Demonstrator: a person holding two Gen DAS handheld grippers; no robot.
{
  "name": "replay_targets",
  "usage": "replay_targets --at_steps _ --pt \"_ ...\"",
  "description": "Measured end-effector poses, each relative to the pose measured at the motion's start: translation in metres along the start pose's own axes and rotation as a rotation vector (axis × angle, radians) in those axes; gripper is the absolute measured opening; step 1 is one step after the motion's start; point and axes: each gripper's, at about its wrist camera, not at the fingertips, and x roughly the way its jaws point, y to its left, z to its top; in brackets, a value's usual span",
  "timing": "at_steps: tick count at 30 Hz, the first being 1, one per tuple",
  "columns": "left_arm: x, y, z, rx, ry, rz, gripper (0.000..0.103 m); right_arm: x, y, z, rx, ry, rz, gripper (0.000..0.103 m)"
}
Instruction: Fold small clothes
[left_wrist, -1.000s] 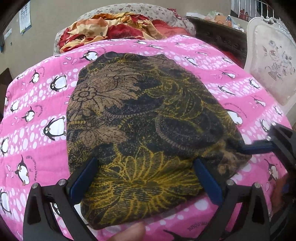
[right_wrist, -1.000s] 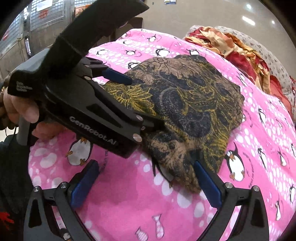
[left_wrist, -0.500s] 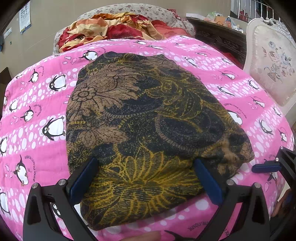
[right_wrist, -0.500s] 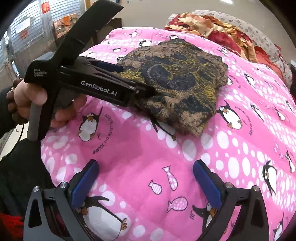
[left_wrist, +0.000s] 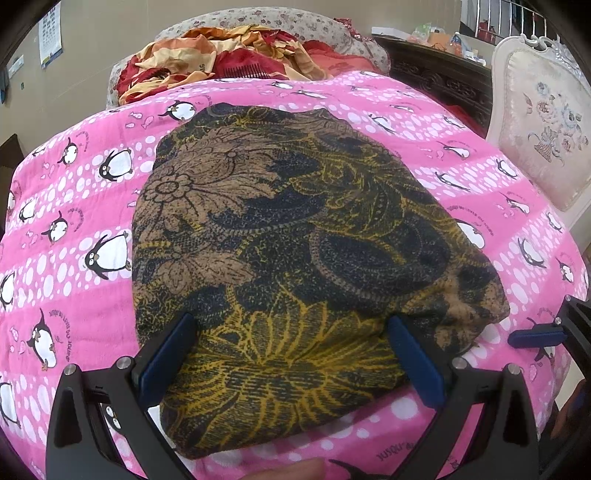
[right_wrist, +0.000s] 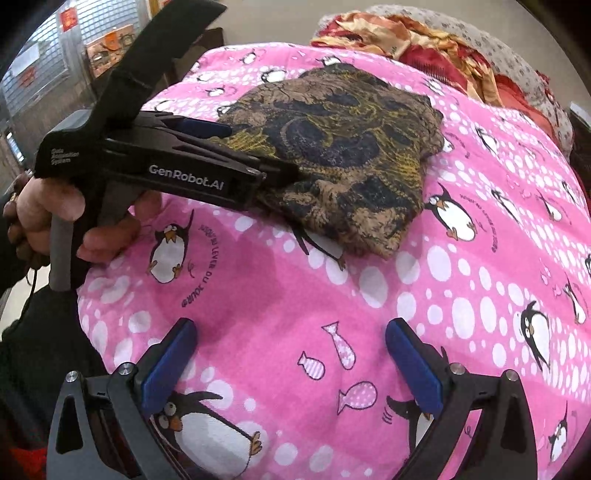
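Spread left fingers (left_wrist: 168, 354) straddle the folded garment (left_wrist: 295, 258) on the penguin blanket (left_wrist: 92, 295).

We're in a home bedroom. Bed covered by a pink penguin-print blanket (left_wrist: 424, 122), rumpled red and orange bedding (left_wrist: 236, 55) heaped against a floral padded headboard (left_wrist: 280, 22). Ornate white upholstered chair (left_wrist: 543, 122) beside the bed, dark carved wooden cabinet (left_wrist: 439, 81) with clutter on top behind it, calendar (left_wrist: 50, 33) on the beige wall.
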Motion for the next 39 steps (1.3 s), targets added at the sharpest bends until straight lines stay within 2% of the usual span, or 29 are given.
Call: replay_targets --at_steps 3,5,7,9,10,13,17,22,36,39 --pt "-0.019 -0.001 0.001 -0.066 -0.003 0.046 0.103 -0.003 -0.005 0.005 0.056 0.058 0.0 0.103" --pt "-0.039 -0.004 0.003 -0.096 -0.001 0.146 0.103 -0.009 -0.01 0.007 0.092 0.08 -0.02 0.103" --pt "-0.053 -0.005 0.004 -0.13 0.025 0.251 0.103 -0.025 -0.019 0.008 0.137 0.049 -0.06 0.103" --pt "-0.061 -0.001 0.004 -0.177 0.054 0.285 0.103 -0.041 -0.028 0.012 0.178 0.007 -0.082 0.103" --pt "-0.066 0.002 0.006 -0.207 0.064 0.288 0.103 -0.049 -0.032 0.015 0.196 -0.016 -0.097 0.103" --pt "-0.08 -0.001 0.011 -0.212 0.047 0.294 0.103 -0.074 -0.044 0.026 0.252 -0.098 -0.161 0.103" --pt "-0.097 -0.006 0.018 -0.212 0.023 0.285 0.103 -0.091 -0.053 0.044 0.302 -0.164 -0.173 0.103" --pt "-0.108 -0.007 0.025 -0.248 0.004 0.263 0.103 -0.088 -0.05 0.06 0.286 -0.158 -0.192 0.103" --pt "-0.098 -0.006 0.018 -0.271 0.039 0.278 0.103 -0.085 -0.045 0.054 0.261 -0.145 -0.185 0.103" --pt "-0.097 -0.003 0.017 -0.289 0.049 0.254 0.103 -0.084 -0.042 0.056 0.261 -0.146 -0.182 0.103"
